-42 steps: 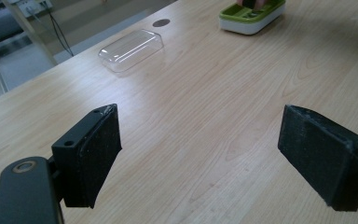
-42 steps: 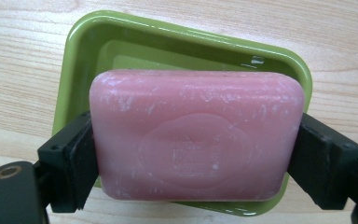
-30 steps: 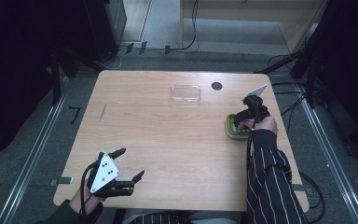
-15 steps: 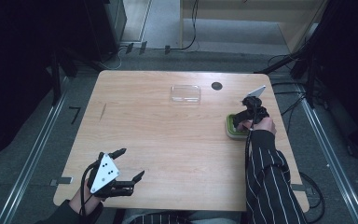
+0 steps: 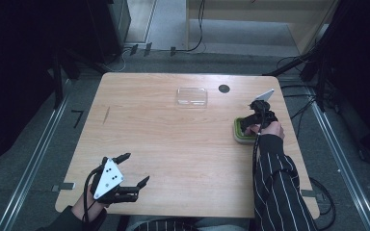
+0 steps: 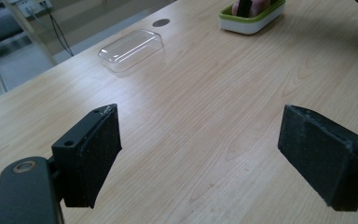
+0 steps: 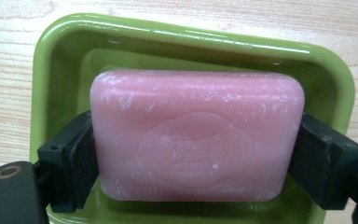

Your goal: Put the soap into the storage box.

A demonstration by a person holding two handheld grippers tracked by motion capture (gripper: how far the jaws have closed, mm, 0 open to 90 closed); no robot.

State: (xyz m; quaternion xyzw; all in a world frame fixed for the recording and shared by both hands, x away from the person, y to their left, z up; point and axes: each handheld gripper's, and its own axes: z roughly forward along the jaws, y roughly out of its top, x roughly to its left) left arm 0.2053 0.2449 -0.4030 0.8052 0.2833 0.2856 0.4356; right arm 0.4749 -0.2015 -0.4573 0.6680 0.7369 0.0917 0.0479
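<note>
Right gripper view: the soap (image 7: 197, 135) is pinched at both ends by the right claw (image 7: 198, 161), inside the green dish (image 7: 56, 60). A straight, level lift is advised. The left claw (image 6: 214, 158) is held spread, idle.

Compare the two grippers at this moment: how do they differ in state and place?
The left gripper has its jaws spread wide with nothing between them; the right gripper is shut on the pink soap. The left gripper is at the near left corner of the table, above bare wood; the right gripper reaches down into the green soap dish at the right side. Both have black padded jaws.
</note>
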